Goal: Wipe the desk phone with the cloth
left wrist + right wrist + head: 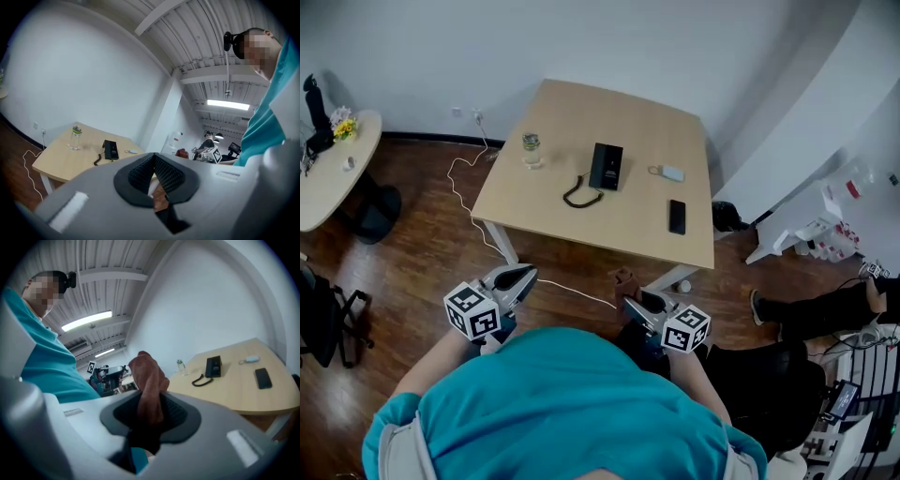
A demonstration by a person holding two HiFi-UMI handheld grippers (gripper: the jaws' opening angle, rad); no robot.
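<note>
The black desk phone [606, 167] lies flat near the middle of the light wooden table [581, 122], its coiled cord [578, 195] trailing to the front left. It also shows in the left gripper view as the phone [111, 150] and in the right gripper view as the phone [213, 366]. Both grippers hang over the floor, well short of the table's front edge. My right gripper [630, 302] is shut on a brown cloth [147, 380], which sticks up past the jaws. My left gripper [525, 275] is shut with nothing in it, its pads [140, 171] meeting at the tips.
On the table stand a water bottle [531, 150], a small pale fob [672, 172] and a black smartphone [677, 217]. A white cable [469, 202] runs across the wooden floor. A round side table [328, 169] is at the left; a seated person's legs [806, 314] are at the right.
</note>
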